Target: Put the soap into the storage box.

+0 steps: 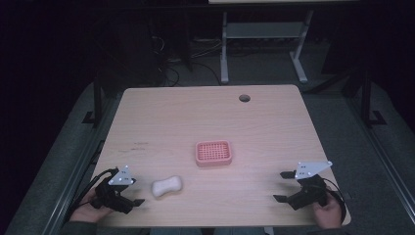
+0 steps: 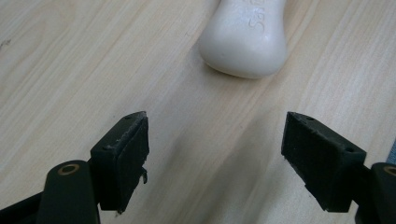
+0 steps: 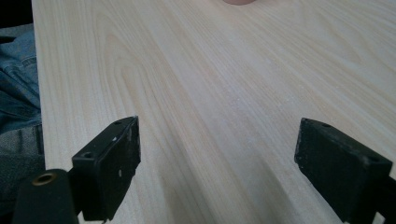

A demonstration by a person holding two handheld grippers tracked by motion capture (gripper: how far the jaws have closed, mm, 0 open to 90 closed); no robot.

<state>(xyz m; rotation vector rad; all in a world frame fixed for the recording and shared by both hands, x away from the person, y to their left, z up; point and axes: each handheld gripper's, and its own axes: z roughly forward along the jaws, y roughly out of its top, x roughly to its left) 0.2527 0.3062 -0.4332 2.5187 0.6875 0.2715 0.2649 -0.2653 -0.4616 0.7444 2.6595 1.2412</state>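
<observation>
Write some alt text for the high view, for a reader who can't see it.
A person's hands hold the left tongs and right tongs, both open, at the near edge of a wooden table. A white soap bar lies just ahead of the left tongs, apart from a pink slotted dish mid-table.

Open tabletop with two low obstacles near its middle.

The wooden table [image 1: 205, 117] lies bare across its far half, apart from a small round hole [image 1: 244, 98] near the far edge. A white soap bar [image 1: 166, 186] lies just ahead of the left gripper [image 1: 136, 192], whose jaws stand wide apart with bare wood between them and the bar. A pink slotted soap dish [image 1: 213, 152] sits near the centre, apart from the bar. The right gripper [image 1: 282, 186], jaws spread, faces unobstructed wood as far as the dish.
</observation>
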